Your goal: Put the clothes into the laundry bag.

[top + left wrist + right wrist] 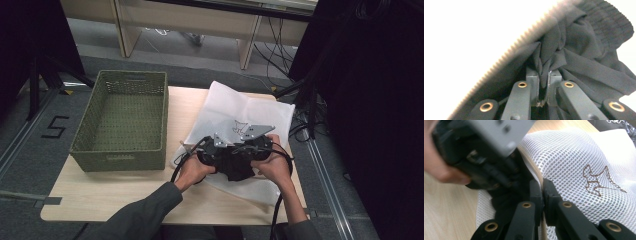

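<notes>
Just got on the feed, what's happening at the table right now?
A person is stuffing a black garment into a white mesh laundry bag. The left hand-held gripper is shut on a fold of the garment inside the bag's zipper opening. The right hand-held gripper is clamped on the bag's zipper edge. A green basket sits to the left.

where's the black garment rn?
High view: the black garment sits right of centre on the table, at the white mesh bag, between both hands; the left gripper is shut on it.
</notes>
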A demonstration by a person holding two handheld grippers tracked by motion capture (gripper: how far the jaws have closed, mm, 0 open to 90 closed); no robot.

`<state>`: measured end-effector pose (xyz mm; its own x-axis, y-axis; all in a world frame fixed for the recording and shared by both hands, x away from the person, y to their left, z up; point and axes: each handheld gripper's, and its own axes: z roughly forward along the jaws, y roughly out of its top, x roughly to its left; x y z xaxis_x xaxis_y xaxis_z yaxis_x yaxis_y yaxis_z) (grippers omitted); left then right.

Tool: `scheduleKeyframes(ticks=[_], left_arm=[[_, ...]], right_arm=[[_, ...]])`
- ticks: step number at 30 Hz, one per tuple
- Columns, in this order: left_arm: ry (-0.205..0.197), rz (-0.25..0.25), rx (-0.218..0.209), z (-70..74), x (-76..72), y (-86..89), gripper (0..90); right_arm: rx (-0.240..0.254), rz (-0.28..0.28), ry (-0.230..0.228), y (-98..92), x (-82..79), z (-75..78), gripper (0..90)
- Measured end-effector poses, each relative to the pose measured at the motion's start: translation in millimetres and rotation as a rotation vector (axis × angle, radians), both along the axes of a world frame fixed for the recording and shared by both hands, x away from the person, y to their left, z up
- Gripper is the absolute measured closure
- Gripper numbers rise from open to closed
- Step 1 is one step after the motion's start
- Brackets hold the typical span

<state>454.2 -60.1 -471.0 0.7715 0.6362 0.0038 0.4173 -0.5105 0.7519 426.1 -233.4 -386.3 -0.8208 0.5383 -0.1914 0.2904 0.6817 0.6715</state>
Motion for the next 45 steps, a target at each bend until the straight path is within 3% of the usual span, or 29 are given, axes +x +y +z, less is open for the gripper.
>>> scheduleKeyframes(ticks=[1, 3, 5, 8, 11, 12, 13, 16, 20, 23, 24, 28, 30, 31, 35, 37, 38, 40, 42, 45], left_arm=[[0.000, 0.000, 0.000, 0.0, 0.0, 0.0, 83.7], [-0.015, 0.051, -0.023, -1.6, 8.1, -3.8, 83.4], [-0.010, 0.054, -0.032, -3.6, 9.2, -4.6, 82.1], [0.034, 0.012, -0.018, -9.0, 2.4, -3.7, 71.4], [0.042, 0.009, -0.020, -8.0, -3.4, 1.2, 57.5], [0.056, 0.003, -0.026, -6.1, -5.6, 5.1, 57.5], [0.073, -0.008, -0.032, -2.4, -11.0, 12.9, 48.1], [0.084, -0.022, -0.025, 2.8, -21.2, 24.0, 35.9], [0.094, -0.025, -0.020, 5.6, -30.9, 33.7, 28.7], [0.105, -0.053, -0.020, 2.0, -43.0, 36.7, 23.8], [0.108, -0.080, -0.003, -3.2, -48.5, 32.6, 22.4], [0.114, -0.091, 0.020, -15.7, -48.6, 18.8, 20.1], [0.114, -0.081, 0.015, -22.4, -43.3, 10.1, 22.8], [0.096, -0.104, 0.005, -25.5, -37.5, 3.3, 56.4], [0.086, -0.054, -0.018, -29.9, -21.2, -6.3, 79.5], [0.084, -0.041, -0.026, -29.4, -16.7, -7.6, 82.0], [0.047, -0.005, -0.027, -26.6, -7.5, -9.4, 82.6], [0.035, 0.005, -0.028, -24.4, -2.2, -8.8, 82.9], [0.021, 0.054, -0.056, -17.5, 11.2, -7.7, 83.2], [-0.009, 0.090, -0.052, -13.4, 19.1, -10.1, 83.2]], right_arm=[[0.000, 0.000, 0.000, 0.0, 0.0, 0.0, 88.1], [0.006, -0.012, 0.008, -3.0, 0.4, -0.9, 88.1], [0.005, -0.007, 0.004, -3.5, 1.2, -1.4, 88.1], [-0.001, -0.012, 0.011, -4.9, 1.7, -3.4, 88.1], [0.001, -0.012, 0.012, -5.9, 2.1, -4.4, 88.1], [0.000, -0.016, 0.016, -6.3, 2.3, -4.7, 88.1], [-0.002, -0.014, 0.013, -6.3, 2.9, -5.2, 88.1], [-0.004, -0.015, 0.018, -5.7, 2.6, -5.5, 88.1], [-0.003, -0.016, 0.015, -5.6, 2.9, -4.9, 88.1], [-0.007, -0.019, 0.016, -5.6, 2.1, -4.9, 88.1], [-0.003, -0.019, 0.019, -5.2, 2.6, -5.1, 88.1], [-0.010, -0.016, 0.020, -3.9, 2.3, -5.9, 88.1], [-0.012, -0.015, 0.017, -3.9, 2.2, -5.8, 88.0], [-0.009, -0.016, 0.019, -3.9, 2.0, -5.8, 88.1], [-0.010, -0.010, 0.019, -4.7, 2.0, -6.0, 88.1], [-0.009, -0.010, 0.023, -4.9, 1.9, -5.7, 88.1], [-0.003, -0.017, 0.027, -5.2, 1.4, -5.9, 88.1], [-0.002, -0.014, 0.027, -5.5, 2.1, -5.9, 88.1], [-0.002, -0.013, 0.026, -5.9, 2.6, -6.2, 88.1], [-0.006, -0.010, 0.027, -4.3, 2.8, -6.6, 88.1]])
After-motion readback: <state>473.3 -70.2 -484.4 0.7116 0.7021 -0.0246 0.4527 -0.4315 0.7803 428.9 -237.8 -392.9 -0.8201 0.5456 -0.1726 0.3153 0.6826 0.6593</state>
